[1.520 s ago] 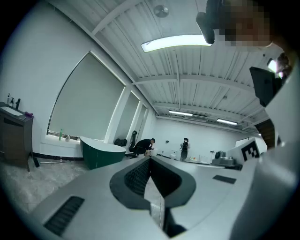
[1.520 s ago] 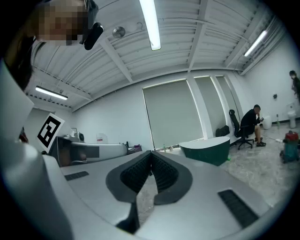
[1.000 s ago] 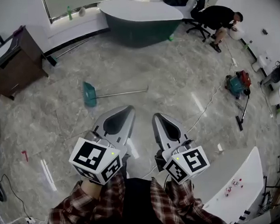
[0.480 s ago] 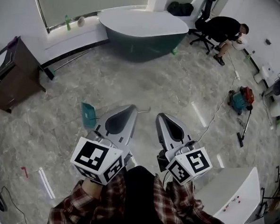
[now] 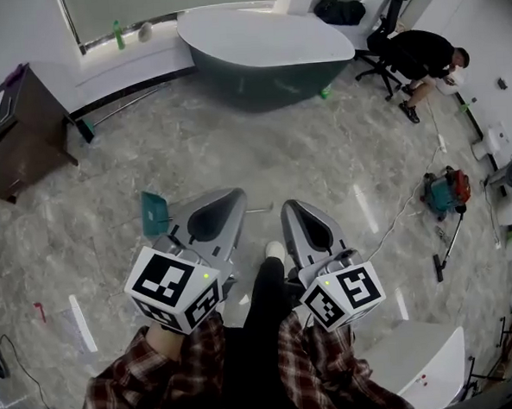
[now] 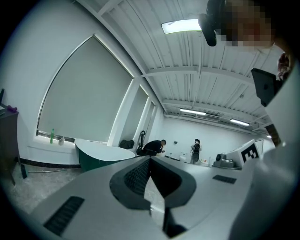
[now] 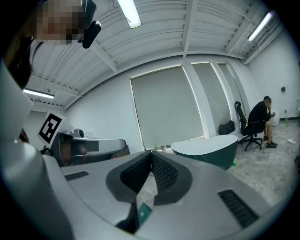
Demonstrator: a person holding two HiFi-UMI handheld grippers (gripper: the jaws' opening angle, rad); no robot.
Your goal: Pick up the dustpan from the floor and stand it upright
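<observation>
We hold the left hand-held gripper (image 5: 227, 203) with its jaws closed tip to tip. Its own view shows the ribbed pads meeting, with nothing caught between them. The right hand-held gripper (image 5: 291, 213) is the same: jaws pressed together and empty, touching nothing. Both point forward, side by side, above the floor (image 5: 322, 152). Our plaid sleeves (image 5: 146, 379) are behind them, and a dark trouser leg with a pale shoe (image 5: 274, 251) stands between the two.

The dustpan (image 5: 154, 212) lies flat on the floor just ahead and to the left of the left hand-held gripper, apart from both tools. Its teal pan faces left. Its thin metal handle (image 5: 259, 210) runs right, mostly hidden behind that gripper.

The floor is grey marbled tile. Farther off stands a curved desk (image 5: 267, 30) with a white tabletop on a dark green base. A brown cabinet (image 5: 22, 127) is on the left, and a green bottle (image 5: 117, 33) stands on the window ledge. At upper right a person (image 5: 424, 52) sits bent over beside an office chair (image 5: 384, 27). A red and teal machine (image 5: 445, 189) sits on the floor at the right, and another white tabletop (image 5: 412, 358) is at lower right.
</observation>
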